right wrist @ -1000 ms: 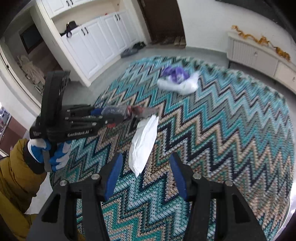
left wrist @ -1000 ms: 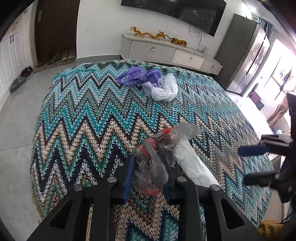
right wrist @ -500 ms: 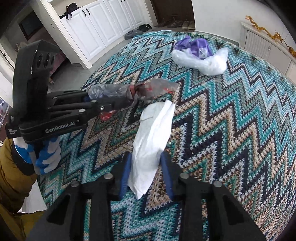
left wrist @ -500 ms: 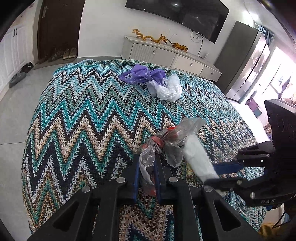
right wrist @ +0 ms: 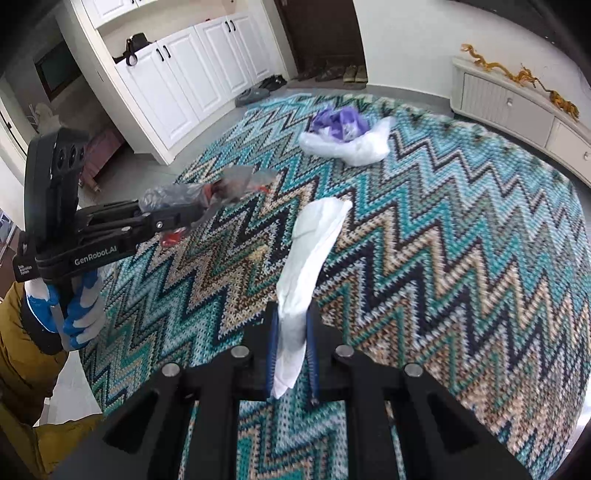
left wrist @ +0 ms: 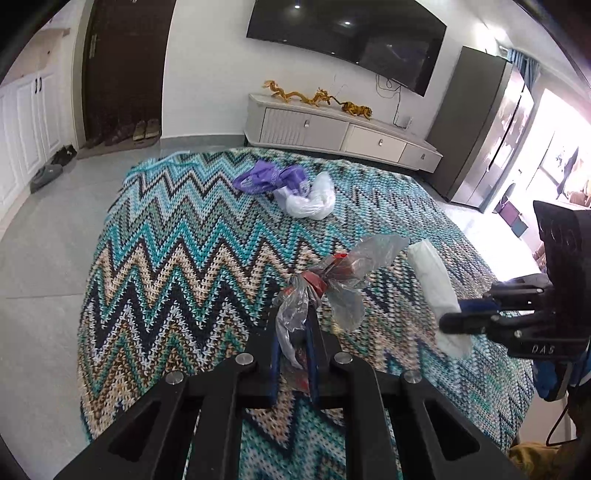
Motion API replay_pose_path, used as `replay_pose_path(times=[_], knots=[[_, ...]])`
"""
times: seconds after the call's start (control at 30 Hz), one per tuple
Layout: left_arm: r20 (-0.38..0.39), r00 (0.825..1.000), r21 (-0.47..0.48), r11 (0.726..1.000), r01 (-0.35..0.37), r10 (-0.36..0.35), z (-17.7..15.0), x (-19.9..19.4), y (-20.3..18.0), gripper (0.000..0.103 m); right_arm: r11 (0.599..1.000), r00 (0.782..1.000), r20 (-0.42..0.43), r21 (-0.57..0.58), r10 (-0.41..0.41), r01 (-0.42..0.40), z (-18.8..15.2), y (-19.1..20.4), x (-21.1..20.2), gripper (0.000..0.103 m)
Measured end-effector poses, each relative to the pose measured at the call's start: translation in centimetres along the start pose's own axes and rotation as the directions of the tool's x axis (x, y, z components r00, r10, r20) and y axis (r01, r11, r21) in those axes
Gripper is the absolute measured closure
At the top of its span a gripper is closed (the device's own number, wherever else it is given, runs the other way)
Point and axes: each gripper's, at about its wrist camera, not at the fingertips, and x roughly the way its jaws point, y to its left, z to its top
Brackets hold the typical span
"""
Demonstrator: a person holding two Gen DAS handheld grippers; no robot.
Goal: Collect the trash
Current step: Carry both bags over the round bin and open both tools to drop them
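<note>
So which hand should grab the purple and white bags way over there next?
Neither is free: the left gripper is shut on the clear wrapper, the right gripper on the white paper. Probably the right, since the purple and white bags sit nearly straight ahead of it.

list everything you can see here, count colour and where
clear plastic wrapper: 1, clear with red bits, pinched in the left gripper above the cloth
white paper bag: 1, white, pinched in the right gripper
purple bag: 1, purple, far side of the cloth, touching the white plastic bag
white plastic bag: 1, translucent white, far side of the cloth
zigzag cloth: 1, teal, black and tan, covering the surface
TV cabinet: 1, pale grey, by the far wall
dragon ornaments: gold, on the cabinet; count unclear
TV: 1, black, on the wall
shoes: several, dark and tan, by the door
left gripper: 1, black, shut
right gripper: 1, black, shut
</note>
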Motion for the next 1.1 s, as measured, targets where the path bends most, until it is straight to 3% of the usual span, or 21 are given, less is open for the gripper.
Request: replay_pose_path(times=[0.3,0.57,0.7,0.87,1.0,1.1], knots=[[0.051,0.998,0.119,0.992,-0.031,0.025,1.4,-3.5,-6.5,0.092,0.998,0.987,0.157,0.052,-0.039,0.031,-3.1,-3.2,-7.9,0.09],[0.025,0.998,0.268,0.962,0.046,-0.055,4.4,-2.2,-16.4,0.092,0.972,0.947,0.276,0.209,-0.167,0.111,-8.8,-11.2,-16.1,0.09],[-0.037,0.993,0.342,0.932,0.118,-0.112,5.9,0.5,-22.8,0.092,0.931,0.916,0.303,0.33,-0.263,0.159,-12.7,-16.4,-19.9,0.09],[-0.141,0.976,0.407,0.889,0.211,-0.167,7.5,5.6,-31.9,0.092,0.848,0.877,0.291,0.488,-0.383,0.208,-17.9,-23.0,-23.2,0.09],[-0.226,0.956,0.449,0.851,0.275,-0.189,7.9,10.4,-39.1,0.092,0.771,0.864,0.251,0.598,-0.437,0.216,-21.7,-28.0,-23.8,0.09],[-0.278,0.943,0.476,0.826,0.302,-0.184,7.4,14.1,-43.9,0.092,0.722,0.867,0.204,0.654,-0.455,0.225,-23.8,-31.2,-23.0,0.09]])
